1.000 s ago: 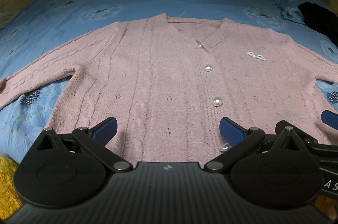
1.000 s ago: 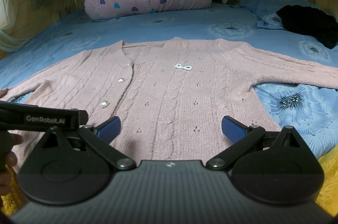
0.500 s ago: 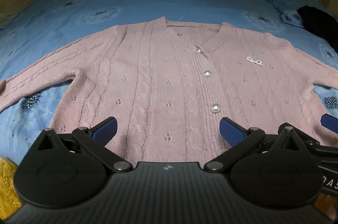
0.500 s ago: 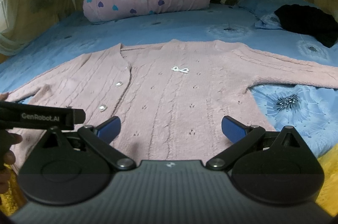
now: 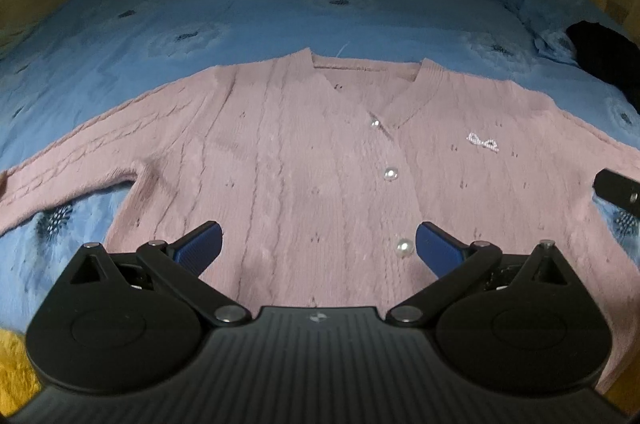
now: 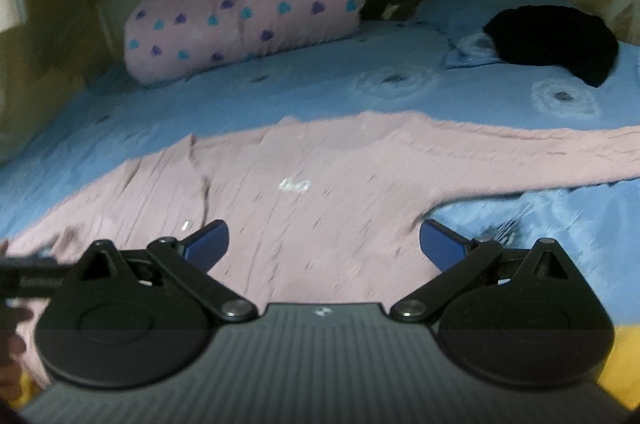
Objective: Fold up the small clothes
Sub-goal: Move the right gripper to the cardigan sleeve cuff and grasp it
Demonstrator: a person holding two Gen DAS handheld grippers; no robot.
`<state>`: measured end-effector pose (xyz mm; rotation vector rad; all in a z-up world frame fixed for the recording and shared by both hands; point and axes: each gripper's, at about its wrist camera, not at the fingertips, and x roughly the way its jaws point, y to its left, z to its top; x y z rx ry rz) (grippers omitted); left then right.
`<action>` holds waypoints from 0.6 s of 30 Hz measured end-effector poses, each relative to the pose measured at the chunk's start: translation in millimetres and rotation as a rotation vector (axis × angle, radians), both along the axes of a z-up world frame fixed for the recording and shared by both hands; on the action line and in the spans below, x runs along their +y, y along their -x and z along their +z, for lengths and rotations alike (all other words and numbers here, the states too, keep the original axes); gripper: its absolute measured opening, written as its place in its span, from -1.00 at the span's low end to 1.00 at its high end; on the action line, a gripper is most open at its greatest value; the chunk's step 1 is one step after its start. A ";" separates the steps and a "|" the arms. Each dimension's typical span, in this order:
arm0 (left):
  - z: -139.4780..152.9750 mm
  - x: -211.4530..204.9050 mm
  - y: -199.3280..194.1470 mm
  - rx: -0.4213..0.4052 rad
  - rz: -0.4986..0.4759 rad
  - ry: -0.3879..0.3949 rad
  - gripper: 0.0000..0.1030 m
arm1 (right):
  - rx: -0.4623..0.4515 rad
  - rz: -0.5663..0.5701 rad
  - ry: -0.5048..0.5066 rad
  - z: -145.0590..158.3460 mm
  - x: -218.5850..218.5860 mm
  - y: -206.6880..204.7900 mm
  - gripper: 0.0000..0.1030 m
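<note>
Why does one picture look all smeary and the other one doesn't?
Right wrist view: the pink cardigan and the heart-print pillow are smeared, probably by camera motion. Left wrist view: sharp, so the pearl buttons and the cable knit show clearly. Both views: the fisheye lens bends the bed edges, and the room light is dim.

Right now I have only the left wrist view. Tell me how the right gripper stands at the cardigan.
Observer: The right gripper is open and holds nothing, aimed at the cardigan beside the armpit.
Operator: Report the sleeve on that side.
Observer: That sleeve lies straight out on the sheet; its cuff is out of frame.
Operator: Name what lies beyond it.
Observer: A black garment sits heaped on a blue pillow, apart from the sleeve.
</note>
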<state>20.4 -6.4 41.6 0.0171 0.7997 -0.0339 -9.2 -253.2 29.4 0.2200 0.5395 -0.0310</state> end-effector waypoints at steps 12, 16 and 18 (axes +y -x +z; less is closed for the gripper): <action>-13.6 -10.1 -42.9 0.049 0.013 0.004 1.00 | 0.117 -0.206 -0.228 -15.5 -76.0 -56.6 1.00; -24.5 -13.8 -52.1 0.057 -0.010 0.003 1.00 | 0.144 -0.237 -0.333 -29.9 -95.2 -70.4 1.00; -30.9 -15.2 -57.2 0.069 -0.012 0.000 1.00 | 0.158 -0.265 -0.368 -36.1 -102.3 -76.0 1.00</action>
